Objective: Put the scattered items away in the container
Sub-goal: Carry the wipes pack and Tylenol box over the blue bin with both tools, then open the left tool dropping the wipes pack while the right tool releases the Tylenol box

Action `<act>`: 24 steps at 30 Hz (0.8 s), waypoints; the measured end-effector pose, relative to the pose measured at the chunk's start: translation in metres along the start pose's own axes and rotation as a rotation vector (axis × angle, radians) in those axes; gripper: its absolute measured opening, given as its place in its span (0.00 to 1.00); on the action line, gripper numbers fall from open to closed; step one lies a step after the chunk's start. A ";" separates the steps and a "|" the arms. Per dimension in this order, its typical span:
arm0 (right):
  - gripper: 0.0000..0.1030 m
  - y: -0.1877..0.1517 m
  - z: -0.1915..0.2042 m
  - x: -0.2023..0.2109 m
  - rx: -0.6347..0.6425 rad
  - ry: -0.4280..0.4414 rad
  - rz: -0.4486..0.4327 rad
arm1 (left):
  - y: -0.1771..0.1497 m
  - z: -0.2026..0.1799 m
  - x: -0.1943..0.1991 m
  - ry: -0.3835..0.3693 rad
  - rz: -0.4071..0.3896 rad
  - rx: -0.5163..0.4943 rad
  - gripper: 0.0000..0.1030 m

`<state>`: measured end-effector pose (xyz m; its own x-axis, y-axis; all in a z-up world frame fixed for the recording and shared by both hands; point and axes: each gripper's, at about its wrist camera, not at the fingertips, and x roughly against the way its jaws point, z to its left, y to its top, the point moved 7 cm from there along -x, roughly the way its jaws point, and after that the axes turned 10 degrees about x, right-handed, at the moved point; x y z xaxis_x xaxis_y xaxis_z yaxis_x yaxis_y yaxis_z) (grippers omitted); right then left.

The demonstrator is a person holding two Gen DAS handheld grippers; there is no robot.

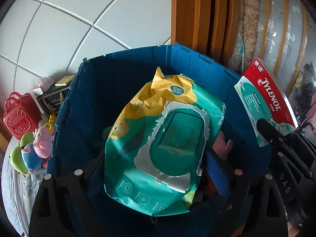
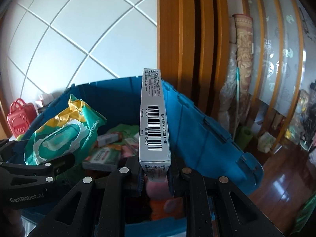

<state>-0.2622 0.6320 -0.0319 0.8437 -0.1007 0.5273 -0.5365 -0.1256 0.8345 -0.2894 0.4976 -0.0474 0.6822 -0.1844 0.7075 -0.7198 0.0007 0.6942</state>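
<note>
- Left wrist view: beside the blue crate (image 1: 197, 63), on its left, stand a red toy case (image 1: 18, 114), a pig plush (image 1: 37, 148) and a green plush (image 1: 16, 156); wooden panels (image 1: 199, 13) rise behind it.
- The left gripper (image 1: 158, 174) has its jaws spread wide around a wet-wipes pack (image 1: 158, 138) over the crate; whether the pads press it cannot be told.
- Right wrist view: the right gripper (image 2: 155, 179) clamps a Tylenol box (image 2: 153, 118) upright over the crate, which holds small cartons (image 2: 102, 156).
</note>
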 end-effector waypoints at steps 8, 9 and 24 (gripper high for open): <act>0.18 -0.008 -0.013 -0.026 0.029 0.027 0.045 | -0.002 -0.016 0.001 0.053 -0.002 0.000 0.95; 0.19 -0.008 -0.013 -0.028 0.032 0.026 0.050 | -0.002 -0.015 0.003 0.055 -0.008 0.004 0.98; 0.83 -0.005 -0.015 -0.019 0.032 0.003 0.027 | -0.004 -0.004 0.019 0.033 -0.063 0.032 0.99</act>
<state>-0.2749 0.6495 -0.0437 0.8289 -0.1016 0.5501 -0.5594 -0.1541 0.8144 -0.2734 0.4976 -0.0361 0.7300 -0.1503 0.6668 -0.6785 -0.0411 0.7335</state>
